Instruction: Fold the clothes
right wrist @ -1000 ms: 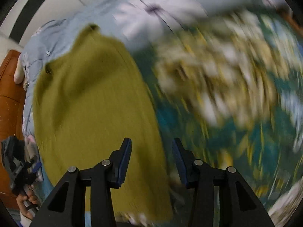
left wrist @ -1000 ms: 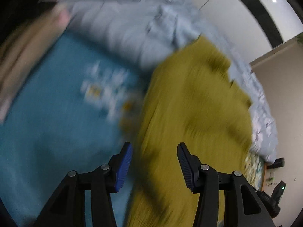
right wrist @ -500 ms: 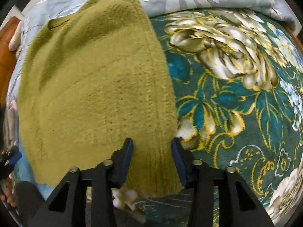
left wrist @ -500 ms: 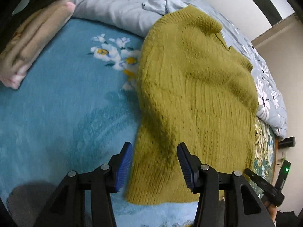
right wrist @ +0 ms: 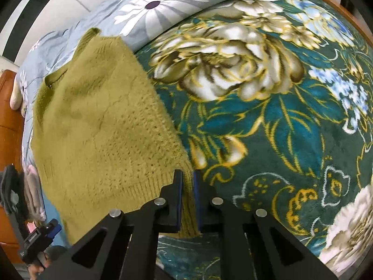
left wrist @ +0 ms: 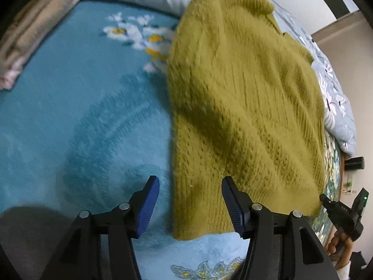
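Left claw [left wrist: 190, 200] stands with jaws wide apart, nothing between them, over the near left corner of the olive knit sweater [left wrist: 244, 107]. The sweater lies spread on a blue floral blanket [left wrist: 77, 116] on the bed. Folded beige cloth [left wrist: 32, 32] sits at far left. Right claw [left wrist: 342, 212], hand-held, appears at the sweater's near right corner.
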The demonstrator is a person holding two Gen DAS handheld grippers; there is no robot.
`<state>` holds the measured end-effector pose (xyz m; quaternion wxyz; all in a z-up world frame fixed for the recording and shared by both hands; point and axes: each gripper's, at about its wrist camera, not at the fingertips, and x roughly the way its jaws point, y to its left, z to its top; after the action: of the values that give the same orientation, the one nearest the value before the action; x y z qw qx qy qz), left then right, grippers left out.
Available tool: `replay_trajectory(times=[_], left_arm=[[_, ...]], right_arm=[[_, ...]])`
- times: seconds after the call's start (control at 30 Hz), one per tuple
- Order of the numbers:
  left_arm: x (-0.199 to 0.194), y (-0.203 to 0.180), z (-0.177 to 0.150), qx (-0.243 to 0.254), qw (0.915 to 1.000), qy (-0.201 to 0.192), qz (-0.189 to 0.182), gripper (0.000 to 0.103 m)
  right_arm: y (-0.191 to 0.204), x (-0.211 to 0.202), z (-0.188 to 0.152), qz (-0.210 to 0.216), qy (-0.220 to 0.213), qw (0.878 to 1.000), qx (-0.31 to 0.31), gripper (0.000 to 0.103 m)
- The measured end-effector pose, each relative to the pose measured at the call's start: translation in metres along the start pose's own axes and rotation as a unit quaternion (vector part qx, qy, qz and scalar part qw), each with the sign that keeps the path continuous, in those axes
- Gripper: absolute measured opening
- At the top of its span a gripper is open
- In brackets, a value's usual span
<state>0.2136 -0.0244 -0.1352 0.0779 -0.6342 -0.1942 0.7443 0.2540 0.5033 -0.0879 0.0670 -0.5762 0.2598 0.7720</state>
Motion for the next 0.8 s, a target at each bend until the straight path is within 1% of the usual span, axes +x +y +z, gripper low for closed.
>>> replay_trajectory(times=[0.13, 0.27, 0.3, 0.33, 0.37, 0.4, 0.43, 0.47, 0.57, 0.6, 0.63, 0.77, 0.8], left_arm=[[0.013, 0.002, -0.006, -0.003, 0.9999, 0.016, -0.005, 0.056], [0.016, 0.000, -0.013, 0.004, 0.9999, 0.013, -0.006, 0.055], [0.016, -0.001, -0.015, 0.008, 0.9999, 0.011, -0.004, 0.054], [0.015, -0.001, -0.015, 0.008, 0.9999, 0.012, -0.001, 0.052], [0.015, 0.000, -0.015, 0.008, 0.9999, 0.013, 0.002, 0.051], [0.014, 0.001, -0.016, 0.007, 0.9999, 0.015, 0.004, 0.047], [0.014, 0.002, -0.016, 0.006, 0.9998, 0.016, 0.007, 0.042], [0.013, 0.003, -0.016, 0.006, 0.9998, 0.018, 0.010, 0.032], [0.010, 0.005, -0.017, 0.004, 0.9996, 0.021, 0.017, 0.014], [0.008, 0.006, -0.017, 0.004, 0.9996, 0.020, 0.018, 0.011], [0.005, 0.004, -0.018, 0.008, 0.9994, 0.022, 0.026, 0.010], [-0.009, -0.009, -0.024, 0.044, 0.9958, 0.043, 0.068, 0.008], [-0.014, -0.010, -0.028, 0.051, 0.9949, 0.046, 0.074, 0.008]], right_arm=[[-0.002, 0.002, -0.003, 0.015, 0.002, 1.000, 0.006, 0.009], [0.003, 0.007, 0.003, 0.031, 0.010, 0.999, 0.007, 0.013], [0.007, 0.009, 0.003, 0.031, 0.013, 0.999, 0.003, 0.016], [0.011, 0.011, 0.003, 0.031, 0.015, 0.999, -0.002, 0.026], [0.015, 0.013, 0.003, 0.031, 0.018, 0.999, -0.007, 0.032], [0.018, 0.017, 0.002, 0.025, 0.024, 0.999, -0.009, 0.037], [0.020, 0.022, 0.001, 0.020, 0.029, 0.999, -0.011, 0.037], [0.022, 0.025, 0.001, 0.015, 0.033, 0.999, -0.009, 0.037], [0.024, 0.027, -0.001, 0.012, 0.031, 0.999, 0.006, 0.036], [0.024, 0.026, -0.002, 0.013, 0.031, 0.999, 0.008, 0.024], [0.025, 0.024, -0.003, 0.014, 0.030, 0.999, 0.010, 0.011], [0.028, 0.011, -0.011, 0.017, 0.030, 0.999, -0.007, 0.010], [0.028, 0.007, -0.015, 0.019, 0.029, 0.999, -0.011, 0.010]])
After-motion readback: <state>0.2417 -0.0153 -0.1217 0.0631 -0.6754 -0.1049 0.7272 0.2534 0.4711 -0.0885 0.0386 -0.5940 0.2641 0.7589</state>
